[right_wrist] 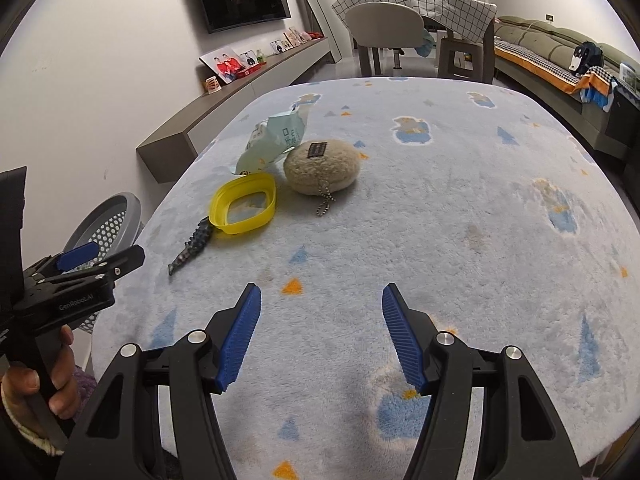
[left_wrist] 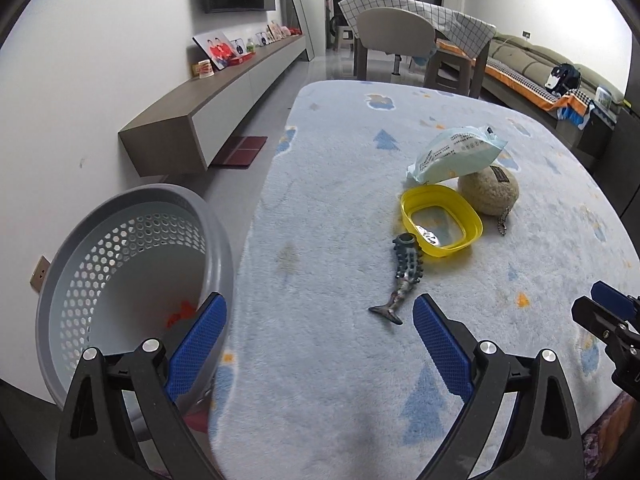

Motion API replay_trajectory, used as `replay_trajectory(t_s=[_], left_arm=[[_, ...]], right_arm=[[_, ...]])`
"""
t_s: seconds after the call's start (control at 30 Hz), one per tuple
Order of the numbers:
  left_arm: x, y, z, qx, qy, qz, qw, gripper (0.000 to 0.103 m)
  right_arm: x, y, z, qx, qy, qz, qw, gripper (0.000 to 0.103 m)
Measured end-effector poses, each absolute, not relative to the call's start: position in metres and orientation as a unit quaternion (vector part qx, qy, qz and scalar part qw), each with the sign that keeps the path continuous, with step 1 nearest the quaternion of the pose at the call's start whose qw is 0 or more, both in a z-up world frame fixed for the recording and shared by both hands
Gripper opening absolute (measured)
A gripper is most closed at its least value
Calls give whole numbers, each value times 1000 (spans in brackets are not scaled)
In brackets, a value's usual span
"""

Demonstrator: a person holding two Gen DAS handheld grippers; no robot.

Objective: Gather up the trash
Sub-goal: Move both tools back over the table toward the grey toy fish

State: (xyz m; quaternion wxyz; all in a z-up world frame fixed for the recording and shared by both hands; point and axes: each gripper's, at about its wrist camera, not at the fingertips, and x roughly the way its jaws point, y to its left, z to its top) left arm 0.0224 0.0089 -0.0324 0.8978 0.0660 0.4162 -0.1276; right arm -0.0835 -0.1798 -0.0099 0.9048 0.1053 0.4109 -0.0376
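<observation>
Left gripper point(left_wrist: 318, 344): jaws apart, empty | right gripper point(right_wrist: 321, 336): jaws apart, empty | approach fish toy point(left_wrist: 402, 280) low, straddle body, close firmly, carry to basket point(left_wrist: 132, 216).

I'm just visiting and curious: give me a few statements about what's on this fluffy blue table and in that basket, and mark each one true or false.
1. The yellow lid lies between the fish-shaped toy and the beige plush pouch. True.
2. The pale green packet lies flat, apart from everything else. False: it leans on the plush pouch.
3. The grey basket stands beside the table, not on it. True.
4. The basket holds nothing. False: something small and red lies at its bottom.
5. The right gripper is clamped on the fish toy. False: it is open, with only the table cover beneath.
</observation>
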Motion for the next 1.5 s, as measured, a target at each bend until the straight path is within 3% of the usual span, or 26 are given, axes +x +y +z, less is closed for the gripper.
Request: replay_trajectory(t_s=[1.0, 1.13, 1.2, 1.37, 1.5], left_arm=[[51, -56, -68, 108, 451, -144, 874, 91], [50, -58, -67, 100, 453, -160, 871, 74], [47, -59, -65, 94, 455, -178, 868, 55], [42, -62, -61, 95, 454, -194, 864, 20], [39, -54, -59, 84, 459, -199, 862, 20]], right_arm=[[-85, -207, -21, 151, 408, -34, 900, 62], [-85, -207, -21, 153, 409, -33, 899, 62], [-85, -207, -22, 152, 409, -33, 899, 62], [-85, -206, -22, 151, 409, -34, 899, 62], [-85, -205, -22, 148, 410, -34, 899, 62]])
